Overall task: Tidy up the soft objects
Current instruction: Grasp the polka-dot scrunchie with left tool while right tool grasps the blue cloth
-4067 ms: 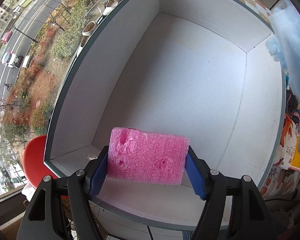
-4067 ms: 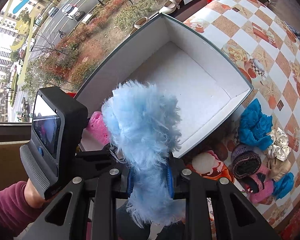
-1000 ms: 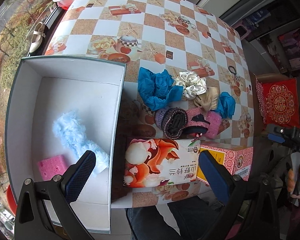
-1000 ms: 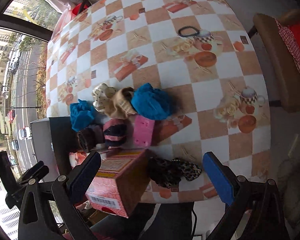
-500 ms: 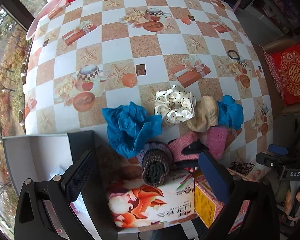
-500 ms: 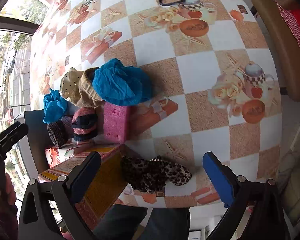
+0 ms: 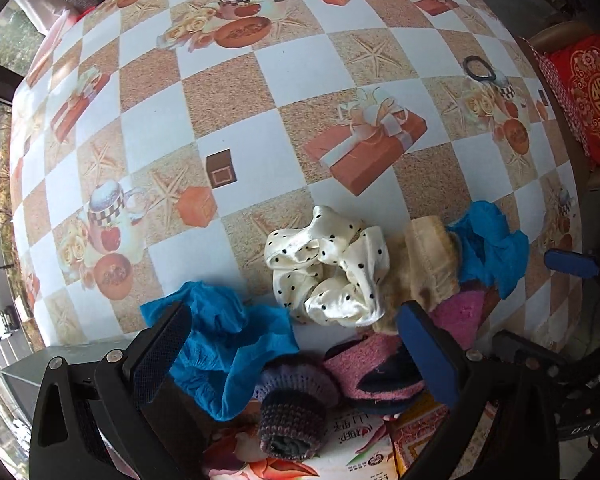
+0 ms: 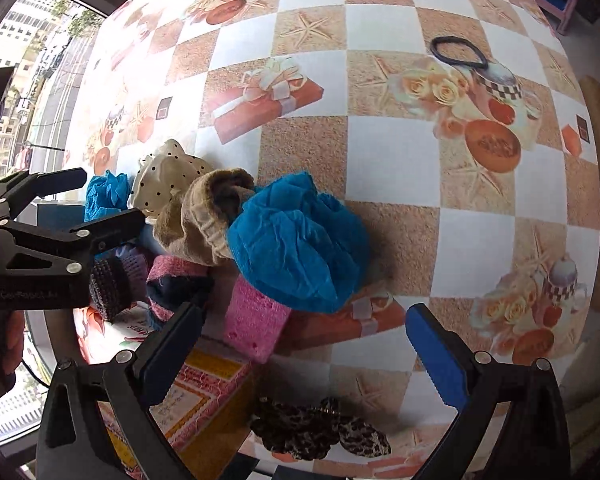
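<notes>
**On the tabletop: a heap of soft things**

Beside the cream dotted scrunchie [image 7: 328, 270] lie two blue cloths [image 7: 228, 344] [image 8: 300, 240], one pink sponge [image 8: 256, 320] standing on edge, and one leopard scrunchie [image 8: 320, 432]. Left claw [image 7: 296, 356] and right claw [image 8: 304, 352] both hang released, empty.

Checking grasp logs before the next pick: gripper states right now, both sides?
Left gripper: open, holding nothing, above the blue cloth.
Right gripper: open, holding nothing, over the pink sponge.

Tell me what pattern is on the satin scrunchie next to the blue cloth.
The satin scrunchie is cream with small black polka dots, clearest in the left wrist view.
</notes>
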A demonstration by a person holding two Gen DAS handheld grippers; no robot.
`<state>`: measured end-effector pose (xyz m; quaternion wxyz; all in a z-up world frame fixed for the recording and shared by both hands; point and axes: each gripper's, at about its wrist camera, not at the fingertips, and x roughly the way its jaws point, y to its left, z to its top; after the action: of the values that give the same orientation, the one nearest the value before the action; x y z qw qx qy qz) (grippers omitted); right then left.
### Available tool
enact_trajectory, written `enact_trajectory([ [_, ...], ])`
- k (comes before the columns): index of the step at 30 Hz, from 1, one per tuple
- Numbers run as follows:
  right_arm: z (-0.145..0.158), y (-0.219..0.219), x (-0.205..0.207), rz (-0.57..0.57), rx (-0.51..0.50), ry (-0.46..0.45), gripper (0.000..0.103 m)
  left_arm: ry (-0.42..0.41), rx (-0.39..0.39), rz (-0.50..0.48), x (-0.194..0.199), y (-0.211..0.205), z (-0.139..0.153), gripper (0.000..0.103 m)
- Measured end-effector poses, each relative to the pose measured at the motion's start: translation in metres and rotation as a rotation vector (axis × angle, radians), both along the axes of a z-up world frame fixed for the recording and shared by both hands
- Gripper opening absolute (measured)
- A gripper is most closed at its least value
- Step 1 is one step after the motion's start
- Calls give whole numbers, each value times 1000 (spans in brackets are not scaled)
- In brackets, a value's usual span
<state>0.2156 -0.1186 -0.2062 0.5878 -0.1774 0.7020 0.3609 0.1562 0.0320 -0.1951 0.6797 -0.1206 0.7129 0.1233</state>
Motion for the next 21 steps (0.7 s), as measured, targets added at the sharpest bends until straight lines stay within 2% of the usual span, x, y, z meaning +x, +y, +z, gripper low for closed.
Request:
enact_trajectory([
  [4,-10,12,2,16,8,-14,103,13,-57,58,8,12,-16,101],
  [8,-18,21,4,10,10,-1,103,35,-73,96,14,23,-28,100],
  [14,-23,30,12,1,22,-6,103,55,-71,75,30,25,-38,100],
  [19,-23,32,15,-12,36,-9,103,24,-82,45,52,26,-30,99],
  [20,-22,30,16,-18,37,-12,100,25,-83,30,54,25,-31,99],
  [21,-22,30,18,-25,44,-11,92,36,-85,12,56,24,-33,99],
])
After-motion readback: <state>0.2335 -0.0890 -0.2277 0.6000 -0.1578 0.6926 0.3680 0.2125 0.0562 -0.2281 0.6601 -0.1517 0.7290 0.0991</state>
